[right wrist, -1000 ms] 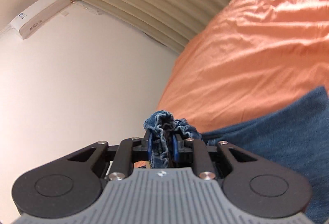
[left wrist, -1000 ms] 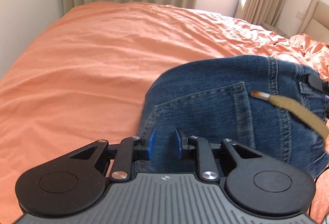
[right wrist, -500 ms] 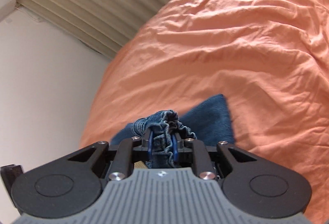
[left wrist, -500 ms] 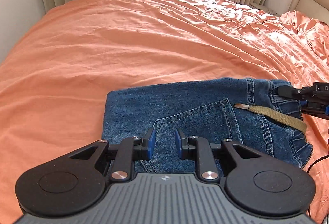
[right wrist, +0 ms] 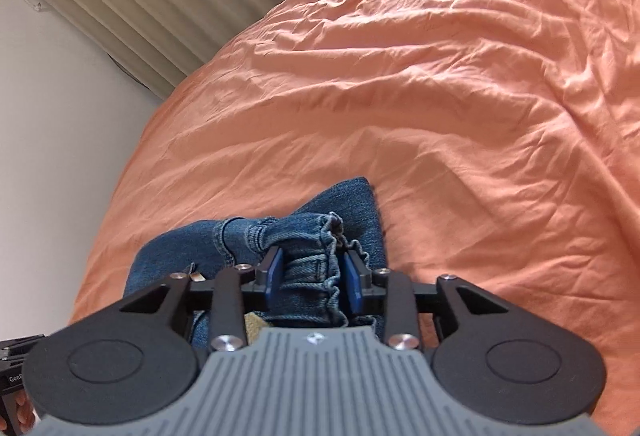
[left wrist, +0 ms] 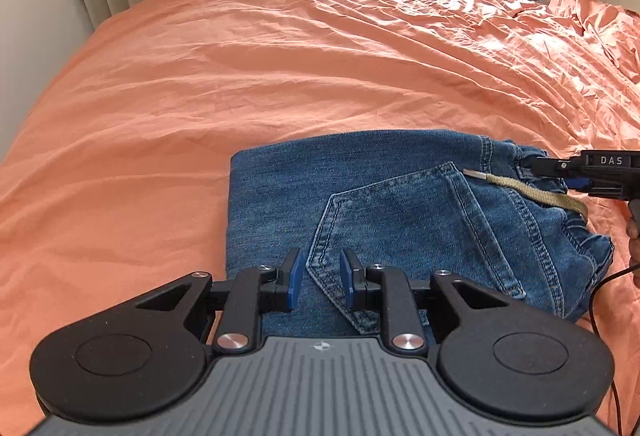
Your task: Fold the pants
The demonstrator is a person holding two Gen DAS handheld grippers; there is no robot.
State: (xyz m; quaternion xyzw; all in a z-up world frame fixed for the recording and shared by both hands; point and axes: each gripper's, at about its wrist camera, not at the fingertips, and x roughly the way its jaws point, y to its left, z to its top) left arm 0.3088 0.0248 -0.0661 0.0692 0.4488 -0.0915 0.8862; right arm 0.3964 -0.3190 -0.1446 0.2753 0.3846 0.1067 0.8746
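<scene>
The jeans (left wrist: 400, 204) lay folded into a compact stack on the bed (left wrist: 280, 76), so little seemed left: the right gripper (right wrist: 314, 274) had just been opening around the waistband at three o'clock, while the left gripper (left wrist: 319, 278) hovered with fingers apart, empty.

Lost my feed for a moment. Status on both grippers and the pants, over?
Left gripper open, nothing gripped, over the folded jeans. Right gripper jaws just opening, gathered waistband between them. Jeans flat on the orange bedspread. Nothing in the way.
</scene>
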